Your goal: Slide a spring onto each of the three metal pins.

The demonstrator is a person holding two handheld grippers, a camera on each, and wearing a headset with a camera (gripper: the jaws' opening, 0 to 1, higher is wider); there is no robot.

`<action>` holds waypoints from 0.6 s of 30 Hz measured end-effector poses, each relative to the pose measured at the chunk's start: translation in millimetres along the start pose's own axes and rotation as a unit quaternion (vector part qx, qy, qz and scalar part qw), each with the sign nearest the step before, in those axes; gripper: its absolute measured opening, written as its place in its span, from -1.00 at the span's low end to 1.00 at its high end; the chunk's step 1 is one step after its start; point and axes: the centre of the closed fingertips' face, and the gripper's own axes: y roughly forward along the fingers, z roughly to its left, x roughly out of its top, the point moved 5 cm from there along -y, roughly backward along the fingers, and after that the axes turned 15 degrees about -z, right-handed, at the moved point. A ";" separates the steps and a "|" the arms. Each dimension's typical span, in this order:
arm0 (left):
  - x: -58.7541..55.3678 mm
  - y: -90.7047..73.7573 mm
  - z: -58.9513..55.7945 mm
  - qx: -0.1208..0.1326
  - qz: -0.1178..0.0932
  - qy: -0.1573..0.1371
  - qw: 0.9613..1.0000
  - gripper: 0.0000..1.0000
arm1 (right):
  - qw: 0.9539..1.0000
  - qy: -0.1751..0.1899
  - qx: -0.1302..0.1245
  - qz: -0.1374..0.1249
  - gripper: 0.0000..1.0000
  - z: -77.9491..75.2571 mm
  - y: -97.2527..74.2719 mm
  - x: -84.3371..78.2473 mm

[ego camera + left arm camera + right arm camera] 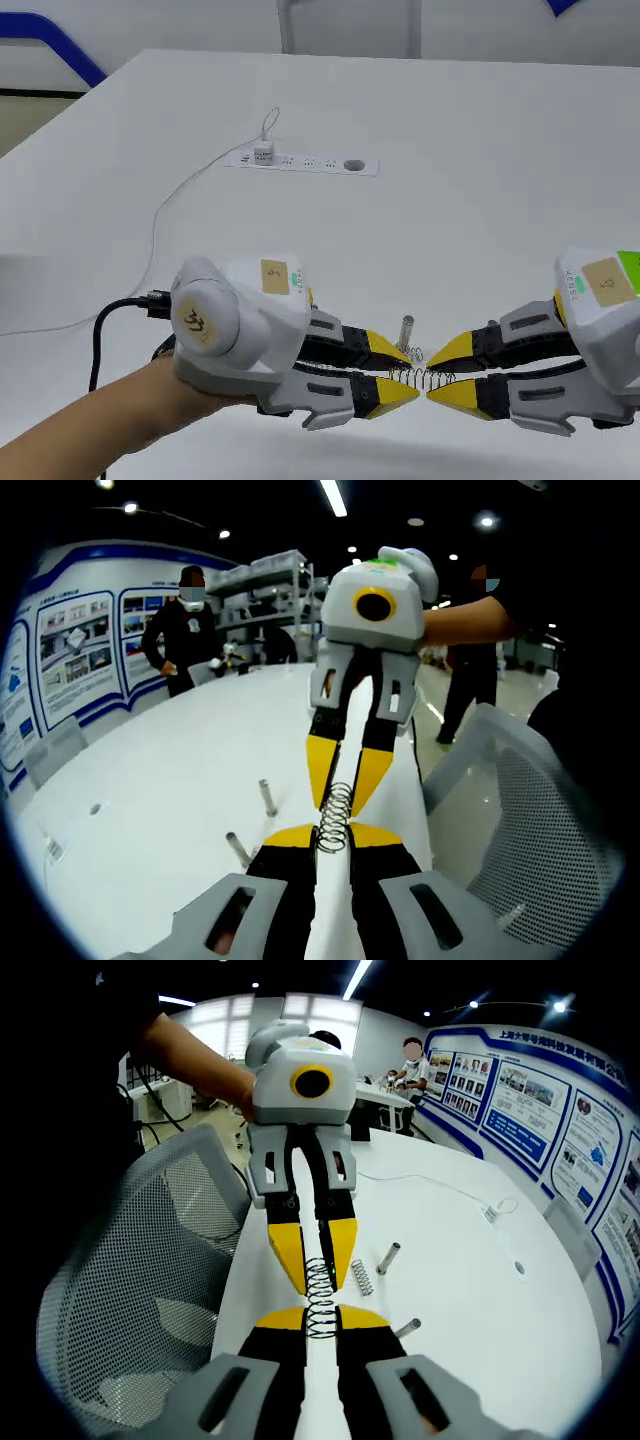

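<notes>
A thin wire spring (420,378) stretches between the two grippers, just above the white table (480,220). My left gripper (405,372) is shut on one end and my right gripper (432,377) on the other, tip to tip. The left gripper view shows the spring (335,820) rising from its own jaws (333,837) to the right gripper (343,785). An upright metal pin (406,330) stands just behind, with a loose spring (417,353) beside it. Two pins (388,1257) (407,1328) and the loose spring (362,1277) lie right of the held spring (320,1300).
A white power strip (300,162) with a plugged charger (264,152) and its cable lies farther back on the table. A grey mesh chair (150,1260) stands at the table's near edge. People (185,630) stand in the room beyond.
</notes>
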 end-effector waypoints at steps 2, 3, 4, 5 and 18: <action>-0.2 0.0 -1.1 -0.002 0.004 0.008 1.000 -0.80 | 1.000 -0.002 0.001 0.001 -0.79 0.3 0.1 -0.2; -0.4 0.2 -0.7 -0.001 0.005 0.018 1.000 -0.80 | 1.000 -0.003 -0.001 0.001 -0.79 -0.1 0.1 -0.4; -0.5 0.4 -0.9 -0.001 0.005 0.021 1.000 -0.81 | 1.000 -0.004 -0.001 0.002 -0.79 -0.3 0.1 -0.5; -0.8 0.5 -1.2 -0.003 0.006 0.018 1.000 -0.81 | 1.000 -0.005 0.002 0.003 -0.79 0.5 0.0 -0.9; 0.5 -0.8 -3.1 -0.004 0.002 0.014 1.000 -0.82 | 1.000 0.007 0.002 0.010 -0.65 0.6 -3.7 -6.6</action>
